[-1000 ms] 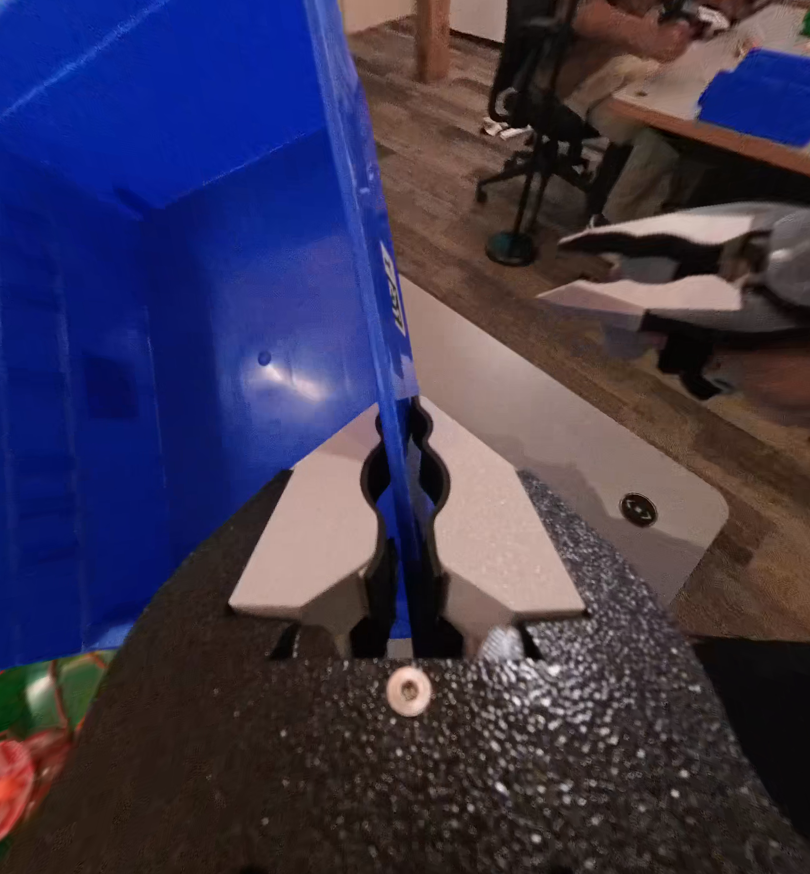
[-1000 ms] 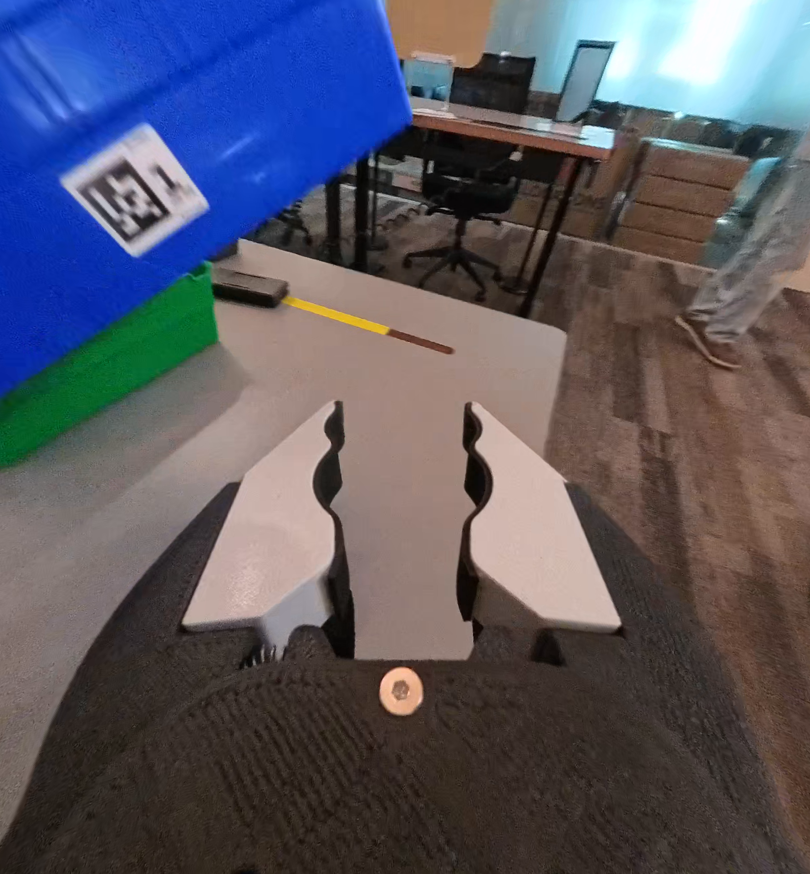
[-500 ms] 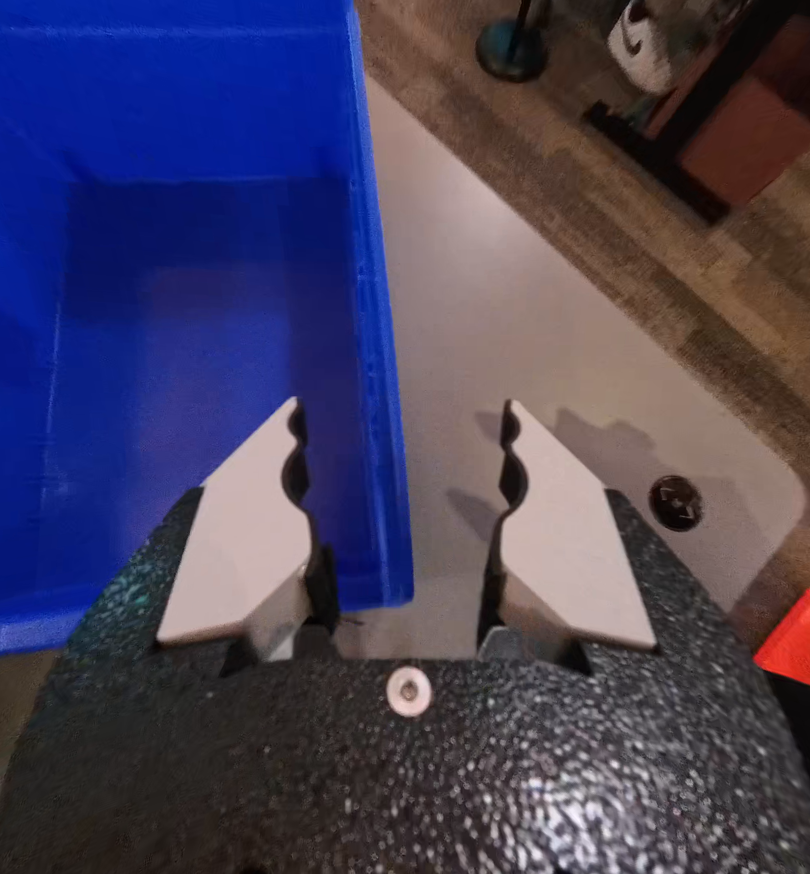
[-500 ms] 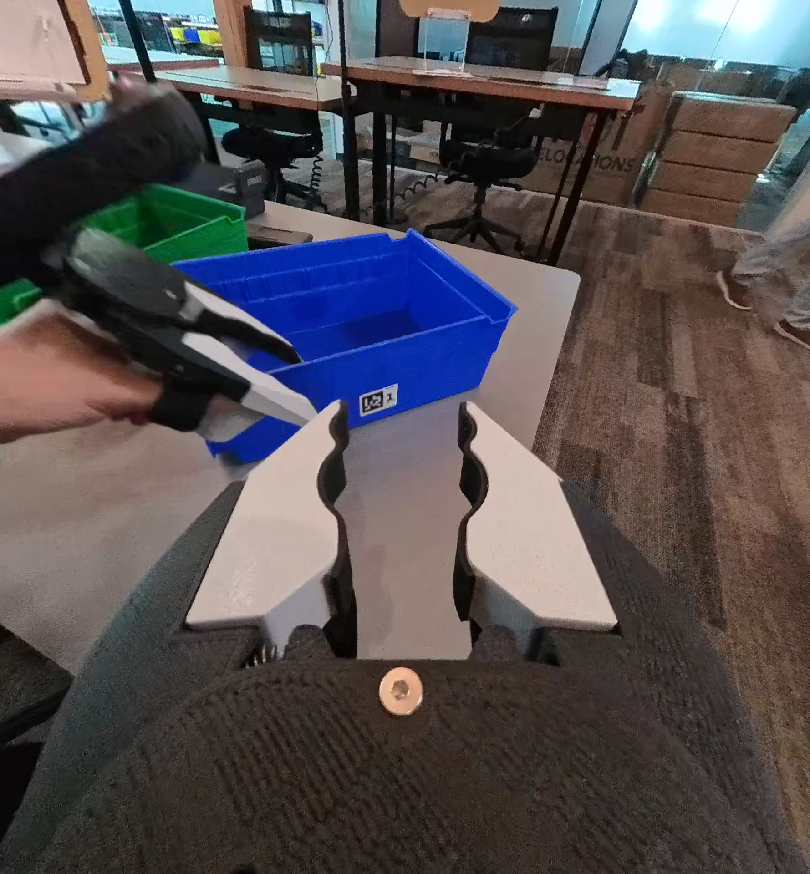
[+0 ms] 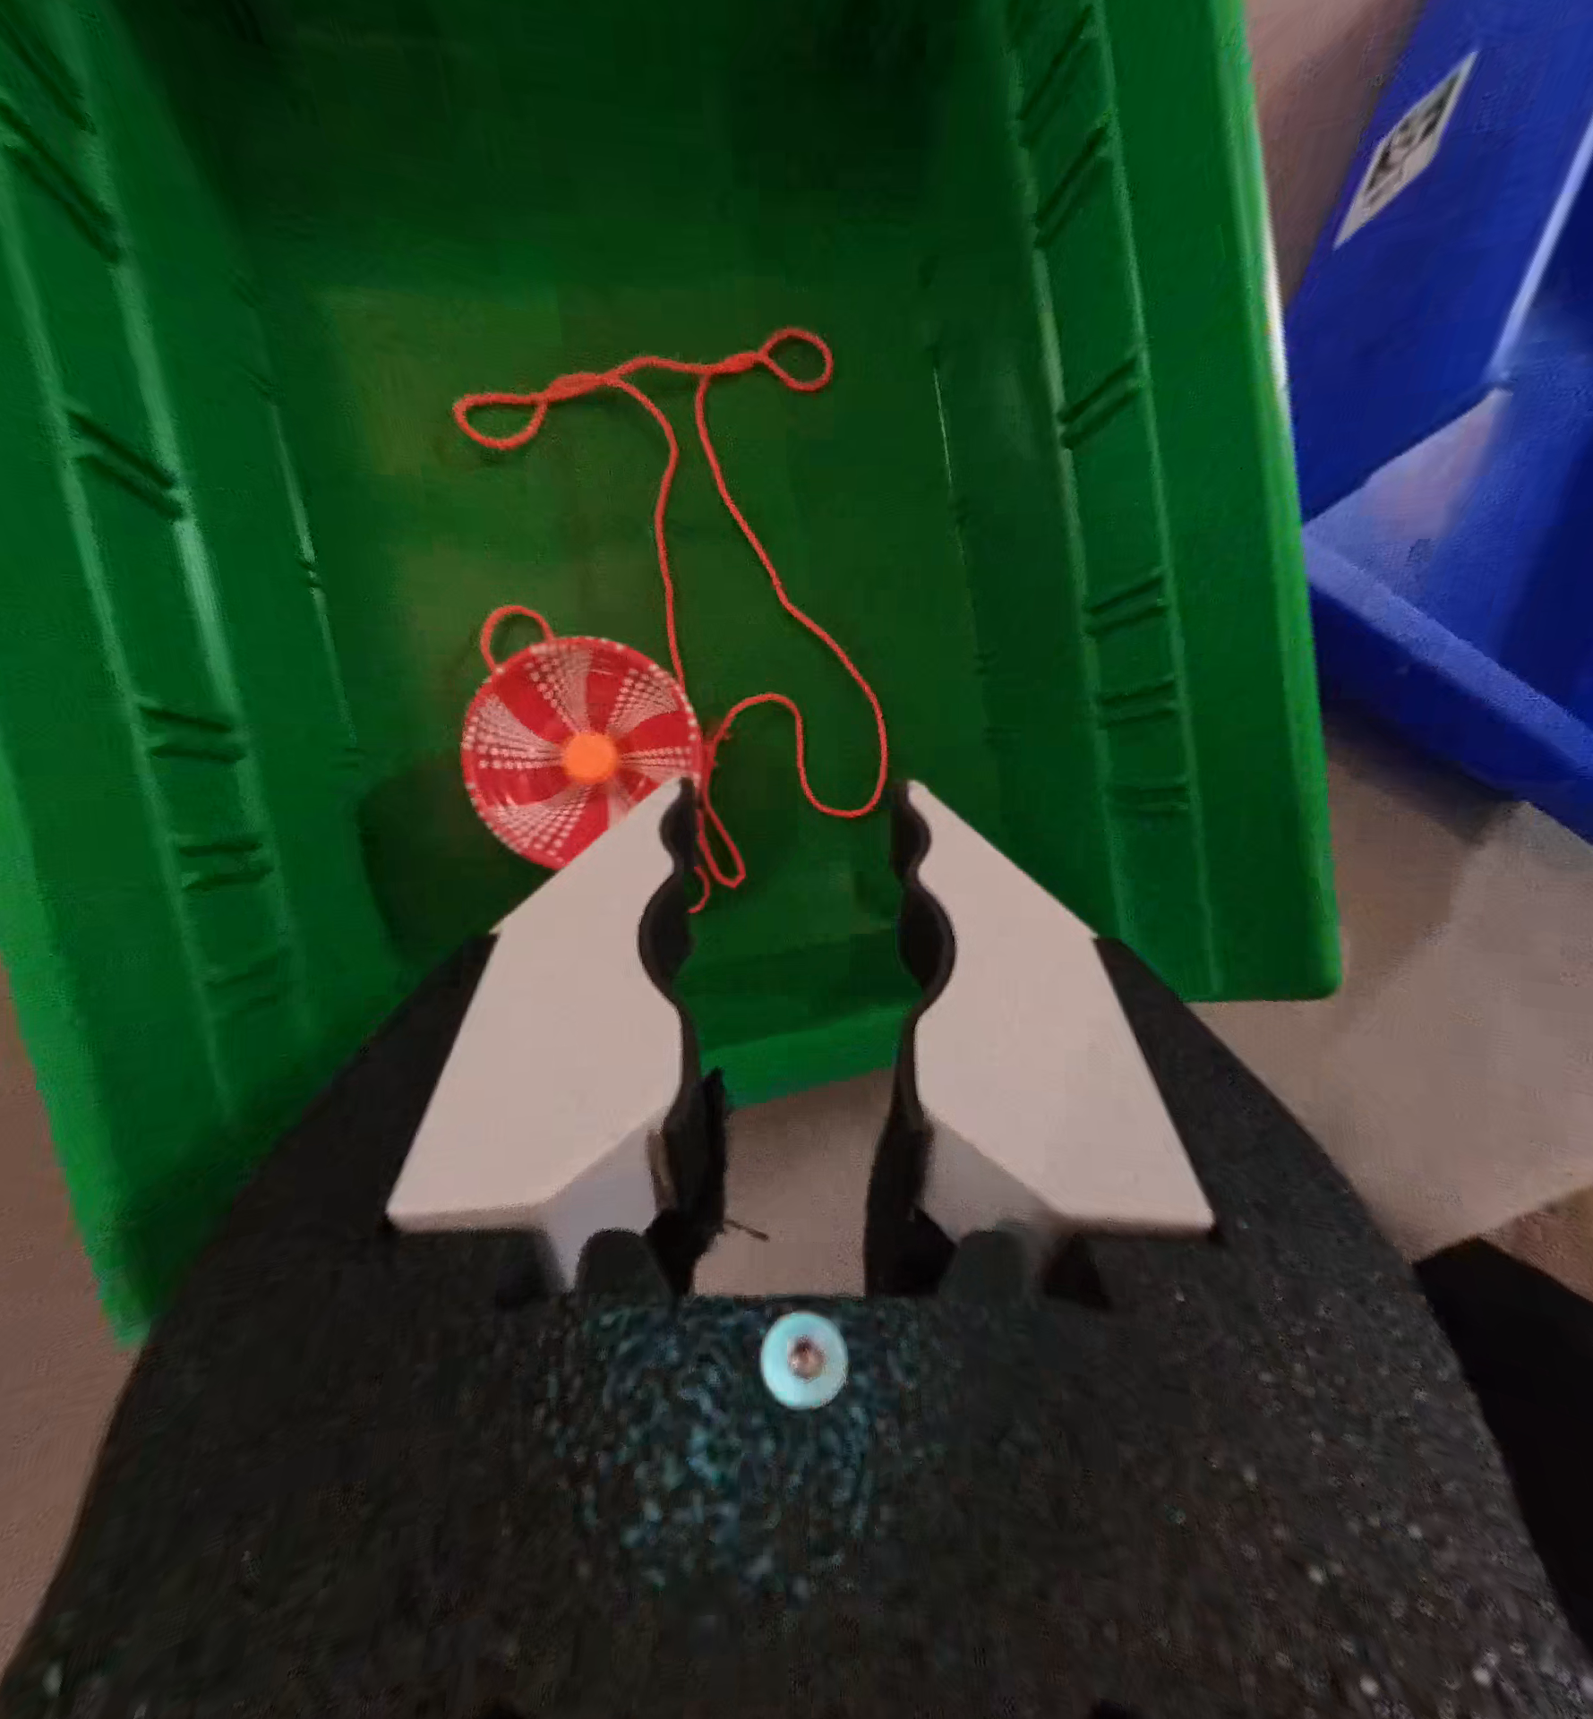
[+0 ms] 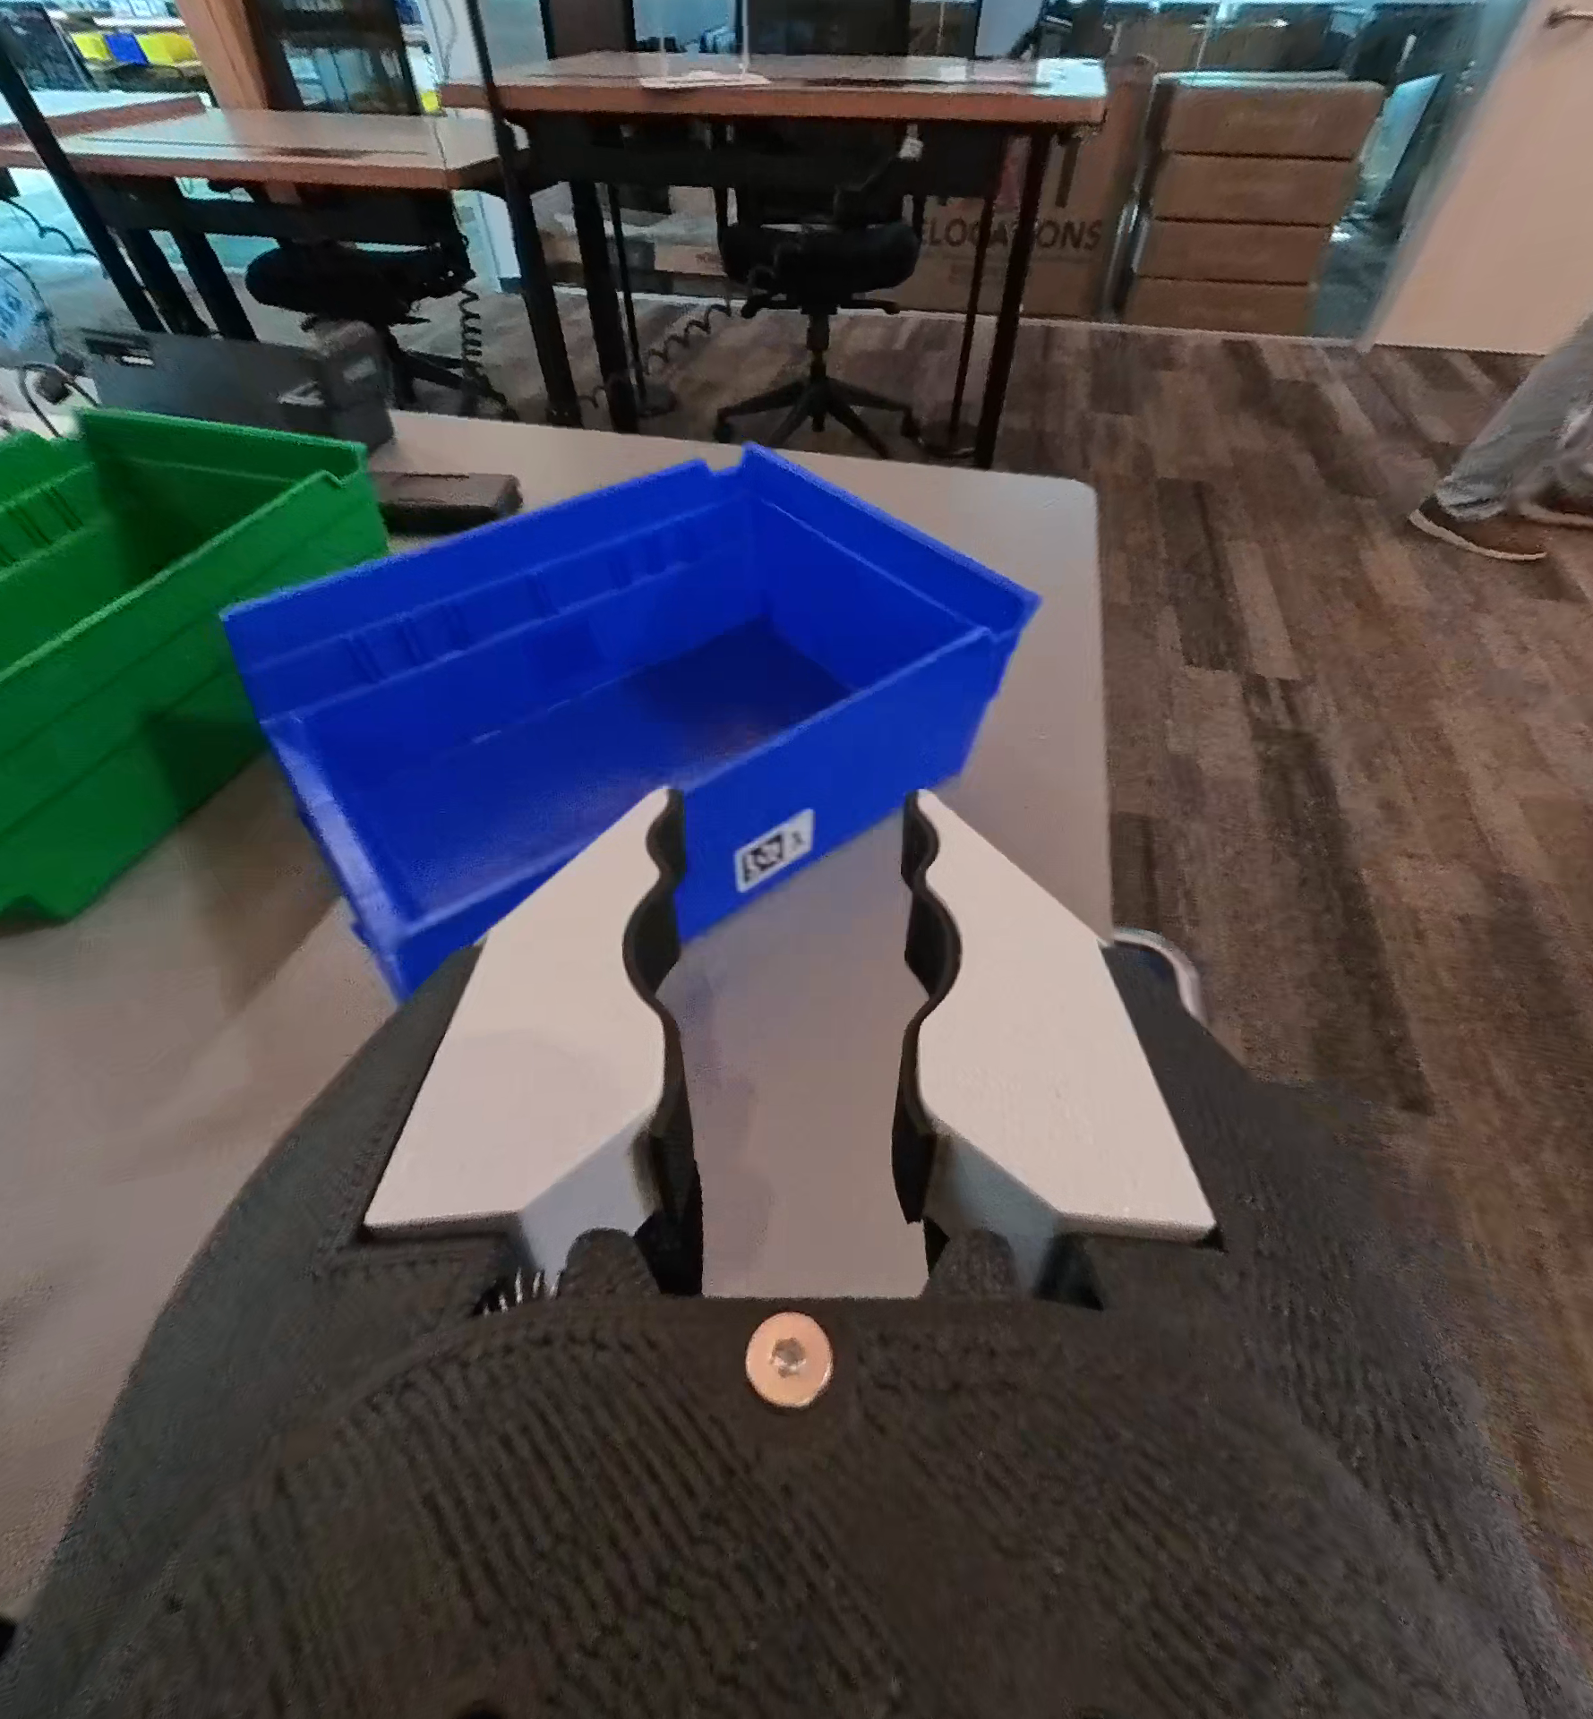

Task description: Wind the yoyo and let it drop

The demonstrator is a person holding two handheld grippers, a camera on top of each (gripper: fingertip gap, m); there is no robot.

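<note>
You are hovering your left gripper (image 5: 792, 800), jaws released, over the green bin (image 5: 169, 651) where the yoyo (image 5: 581, 755) is lying at ten o'clock, string (image 5: 755, 539) loose, while your right gripper (image 6: 792, 819) is waiting agape.

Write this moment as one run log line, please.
left gripper: open, above green bin | yoyo: flat in bin, red string unwound | right gripper: open, empty, facing blue bin

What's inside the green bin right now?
The green bin holds a red-and-white yoyo lying flat, its red string loose across the floor. The left tool hides the near corner.
</note>
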